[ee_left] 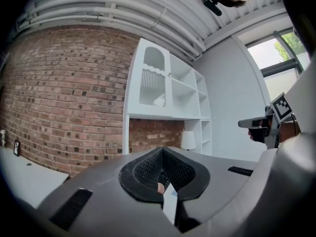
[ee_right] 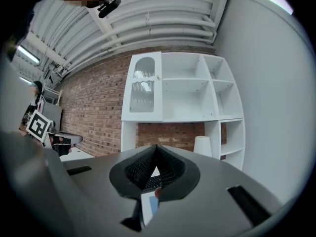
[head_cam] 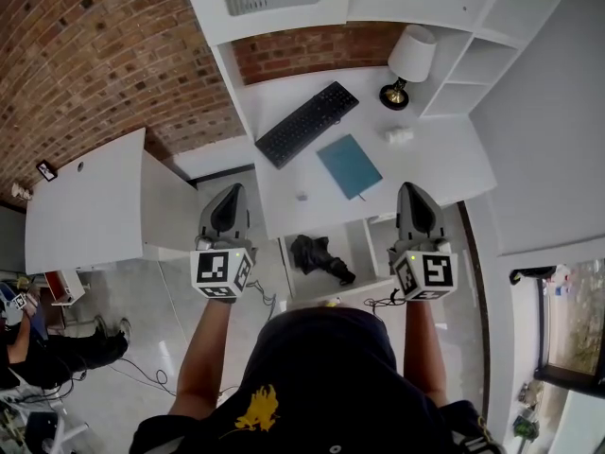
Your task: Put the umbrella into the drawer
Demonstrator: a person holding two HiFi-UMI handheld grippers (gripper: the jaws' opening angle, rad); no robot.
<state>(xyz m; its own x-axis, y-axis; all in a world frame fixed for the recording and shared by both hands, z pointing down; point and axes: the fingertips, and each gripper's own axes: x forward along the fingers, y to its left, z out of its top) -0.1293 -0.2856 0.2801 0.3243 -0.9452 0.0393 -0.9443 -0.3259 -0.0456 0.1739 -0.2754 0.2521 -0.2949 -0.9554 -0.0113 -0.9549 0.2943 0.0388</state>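
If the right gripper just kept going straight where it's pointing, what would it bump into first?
Probably the white shelf unit behind the desk, passing left of the lamp. The right gripper points level above the desk; depth is unclear.

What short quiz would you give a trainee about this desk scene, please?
1. True or false: the umbrella lies inside the open drawer.
2. In the head view, what lies on the desk just right of the keyboard? A) a mug B) a teal notebook C) a phone
3. Fill in: the jaws of the left gripper and the right gripper are both ___, with nothing between them.
Key: 1 true; 2 B; 3 shut.
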